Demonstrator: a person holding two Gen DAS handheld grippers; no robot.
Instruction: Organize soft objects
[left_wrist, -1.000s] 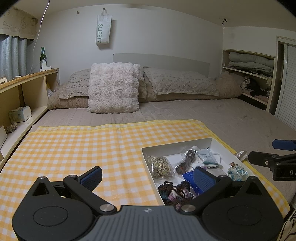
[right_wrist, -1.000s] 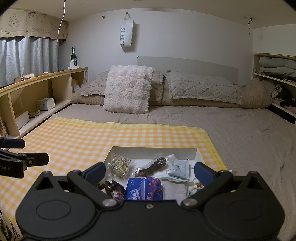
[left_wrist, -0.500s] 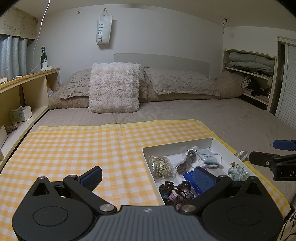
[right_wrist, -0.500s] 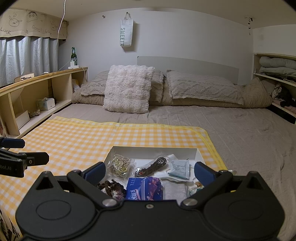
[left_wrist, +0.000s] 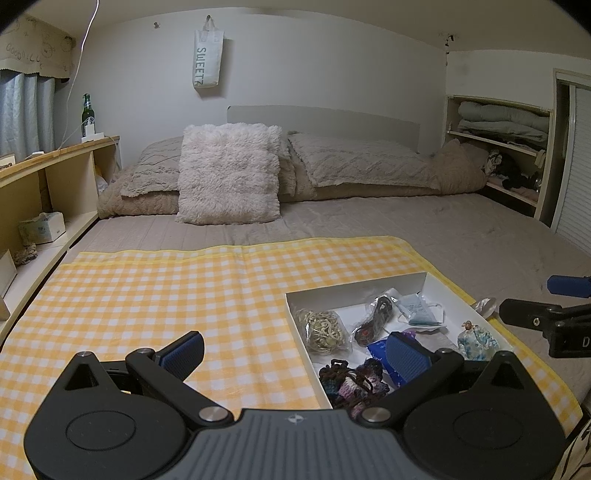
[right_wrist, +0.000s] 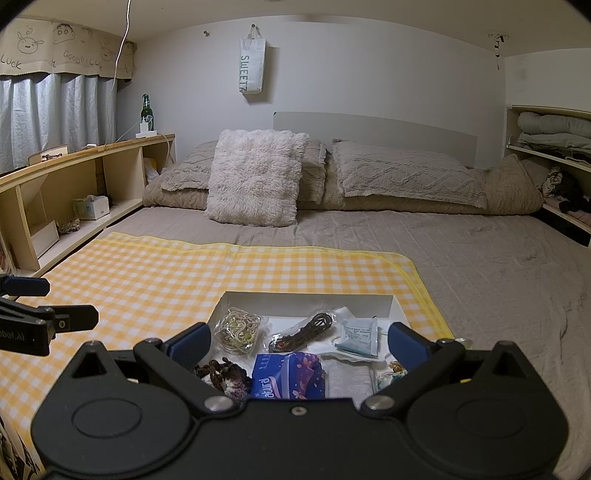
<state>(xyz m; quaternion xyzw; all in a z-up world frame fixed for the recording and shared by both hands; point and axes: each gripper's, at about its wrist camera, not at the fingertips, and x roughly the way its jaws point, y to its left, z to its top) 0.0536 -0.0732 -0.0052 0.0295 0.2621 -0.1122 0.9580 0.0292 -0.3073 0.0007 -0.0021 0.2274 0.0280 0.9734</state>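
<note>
We hold both grippers, left (left_wrist: 295, 350) and right (right_wrist: 301, 341), spread and empty above the white box (right_wrist: 306, 301) of soft items; only the left view shows the crochet piece (left_wrist: 351, 384) whole.

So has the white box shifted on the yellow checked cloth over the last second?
No. The white box sits at the same spot against the checked cloth's far edge in both views.

The checked cloth (right_wrist: 229, 273) is matt woven fabric over a quilted bedspread (right_wrist: 461, 258). The white tray (right_wrist: 306, 301) looks like smooth card; at its 6 o'clock a glossy plastic tissue pack (right_wrist: 291, 374), at 7 o'clock rough crochet yarn (right_wrist: 225, 374). The pillow (right_wrist: 255, 177) is shaggy plush.
</note>
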